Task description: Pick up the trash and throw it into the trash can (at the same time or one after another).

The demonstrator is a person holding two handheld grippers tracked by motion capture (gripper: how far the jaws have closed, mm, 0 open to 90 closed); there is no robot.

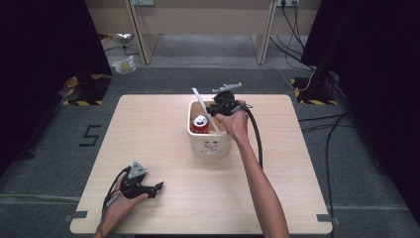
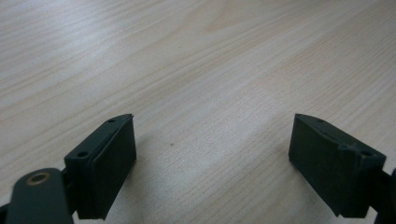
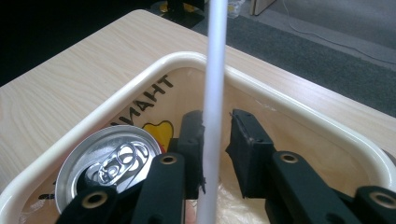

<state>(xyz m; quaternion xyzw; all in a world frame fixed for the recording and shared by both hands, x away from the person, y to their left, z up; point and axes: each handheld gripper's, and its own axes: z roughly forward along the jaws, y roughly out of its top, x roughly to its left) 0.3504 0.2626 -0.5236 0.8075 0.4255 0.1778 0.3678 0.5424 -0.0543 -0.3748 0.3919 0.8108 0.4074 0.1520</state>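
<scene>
A cream tub (image 1: 212,147) with printed letters stands at the table's middle. Inside it a red drink can (image 1: 200,122) stands upright, its silver top (image 3: 109,161) near my right gripper. A long white stick (image 1: 204,109) leans in the tub and pokes out over the far rim. My right gripper (image 1: 218,110) reaches down into the tub with the white stick (image 3: 212,93) between its jaws. One pad lies against the stick, and a narrow gap shows at the other. My left gripper (image 1: 154,187) rests near the front left edge of the table, its jaws wide apart over bare wood (image 2: 212,158).
The wooden table (image 1: 148,129) has bare surface around the tub. Cables trail from both grippers. Beyond the table's far edge are a grey floor, desk legs and loose cables. Dark curtains hang at both sides.
</scene>
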